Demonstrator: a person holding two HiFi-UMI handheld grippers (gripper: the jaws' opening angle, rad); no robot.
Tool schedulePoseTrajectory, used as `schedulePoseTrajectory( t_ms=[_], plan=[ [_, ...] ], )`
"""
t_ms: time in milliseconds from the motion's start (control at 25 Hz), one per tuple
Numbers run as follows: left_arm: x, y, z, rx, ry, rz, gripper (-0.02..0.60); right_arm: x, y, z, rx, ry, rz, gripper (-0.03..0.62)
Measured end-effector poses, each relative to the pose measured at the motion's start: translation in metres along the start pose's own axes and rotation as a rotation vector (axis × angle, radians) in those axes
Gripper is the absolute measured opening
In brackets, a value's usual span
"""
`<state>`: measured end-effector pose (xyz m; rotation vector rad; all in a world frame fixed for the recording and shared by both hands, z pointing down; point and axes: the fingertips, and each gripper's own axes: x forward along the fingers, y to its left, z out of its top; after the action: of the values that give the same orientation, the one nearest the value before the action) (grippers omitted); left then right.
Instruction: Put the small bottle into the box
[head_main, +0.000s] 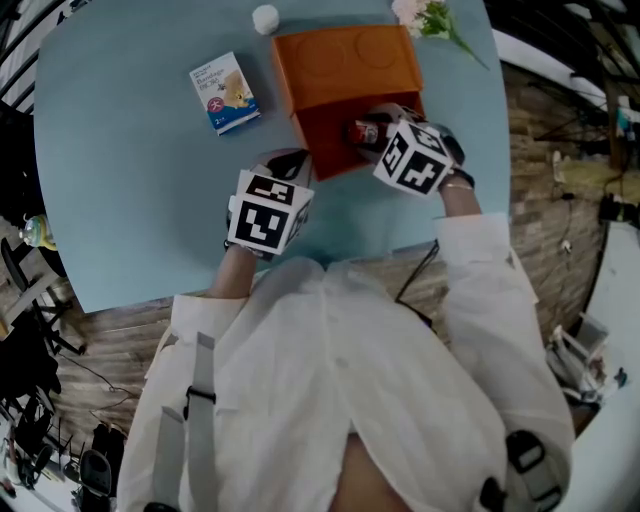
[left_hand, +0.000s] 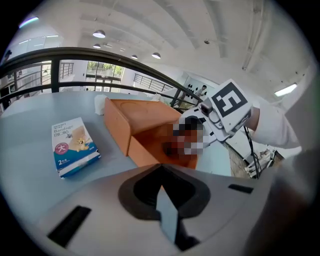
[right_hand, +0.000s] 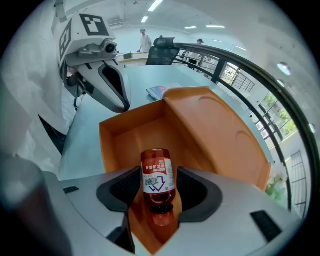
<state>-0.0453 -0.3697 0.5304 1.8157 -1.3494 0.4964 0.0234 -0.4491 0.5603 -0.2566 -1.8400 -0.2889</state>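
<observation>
Right gripper (right_hand: 159, 197) clasping a small red white-labelled bottle (right_hand: 158, 177).
I see it pinched between both jaws, cap toward the camera, over the open orange cardboard box (right_hand: 125, 135).

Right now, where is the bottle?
The bottle is clamped in the right gripper, centre of that gripper's view, held over the near end of the open box.

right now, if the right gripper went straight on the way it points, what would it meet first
The right gripper is shut on the bottle and aims into the open box, so the bottle would likely meet the box's inside first, floor or far wall; depth unclear.
</observation>
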Motion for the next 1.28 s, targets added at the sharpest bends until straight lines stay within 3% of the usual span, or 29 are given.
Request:
schedulePoseTrajectory(
  t_ms=[520, 800, 1040, 1080, 1200, 1280],
  plan=[
    [-0.023, -0.022, 0.014, 0.059, -0.083, -0.046, 0.005, -0.045, 0.024, 0.018, 0.320, -0.207, -0.104, 0.207],
    [-0.027, -0.041, -0.002, 0.096, -0.037, -0.108, 0.003, -0.062, 0.041, 0.017, 0.457, -0.380, -0.204, 0.206],
    [-0.033, -0.070, -0.004, 0.139, -0.039, -0.167, 0.003, -0.086, 0.058, 0.013, 0.664, -0.563, -0.270, 0.206],
    [-0.034, -0.074, -0.005, 0.150, -0.034, -0.174, 0.003, -0.090, 0.059, 0.012, 0.700, -0.594, -0.289, 0.199],
    [-0.035, -0.082, -0.008, 0.196, -0.024, -0.178, 0.003, -0.103, 0.066, 0.007, 0.794, -0.673, -0.340, 0.080],
    [-0.036, -0.088, -0.008, 0.221, -0.026, -0.182, 0.003, -0.110, 0.072, 0.005, 0.850, -0.719, -0.338, 0.074]
  ],
)
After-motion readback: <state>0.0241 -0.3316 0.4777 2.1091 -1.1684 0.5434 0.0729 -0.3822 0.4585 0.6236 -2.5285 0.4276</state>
